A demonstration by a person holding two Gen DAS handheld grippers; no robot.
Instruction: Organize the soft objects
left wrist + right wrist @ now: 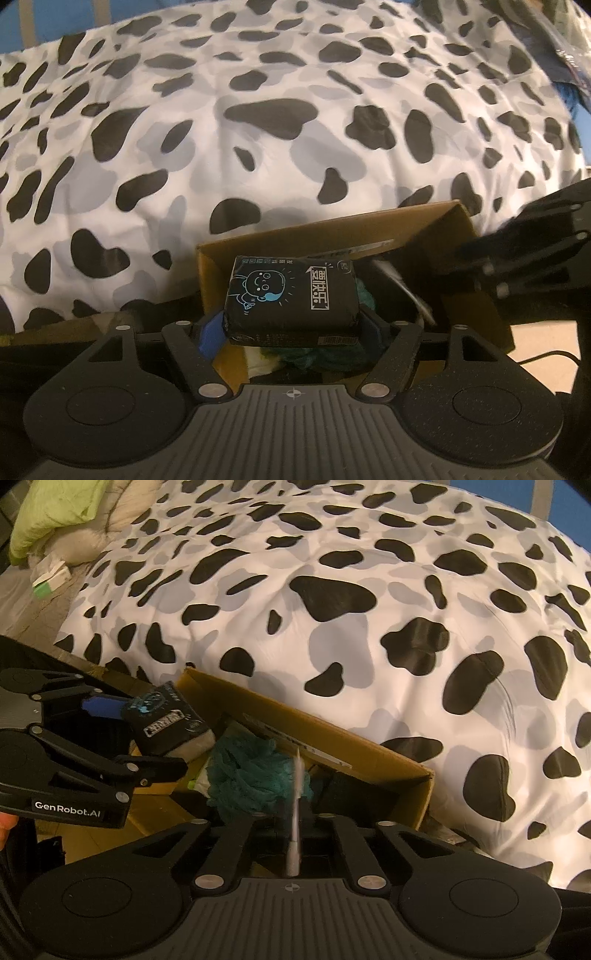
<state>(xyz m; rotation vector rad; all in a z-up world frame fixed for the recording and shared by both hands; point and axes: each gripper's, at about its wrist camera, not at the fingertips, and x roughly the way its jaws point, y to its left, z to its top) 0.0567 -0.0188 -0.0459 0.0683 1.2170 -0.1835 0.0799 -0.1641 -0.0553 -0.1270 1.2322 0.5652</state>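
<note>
A black pack is clamped between the left tongs, over the box. The right tongs stand part open around a blurred white item. Release into the box is judged next.

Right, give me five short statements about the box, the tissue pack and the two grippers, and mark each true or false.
1. The left gripper holds a black tissue pack between its fingers. True.
2. The cardboard box is empty. False: a teal fluffy cloth lies inside it.
3. The box sits beside a cow-print duvet. True.
4. The right gripper clamps the teal cloth. False: only a thin, blurred white strip stands between its jaws, which do not press on it.
5. The tissue pack is plain white. False: it is black with blue and white print.
</note>
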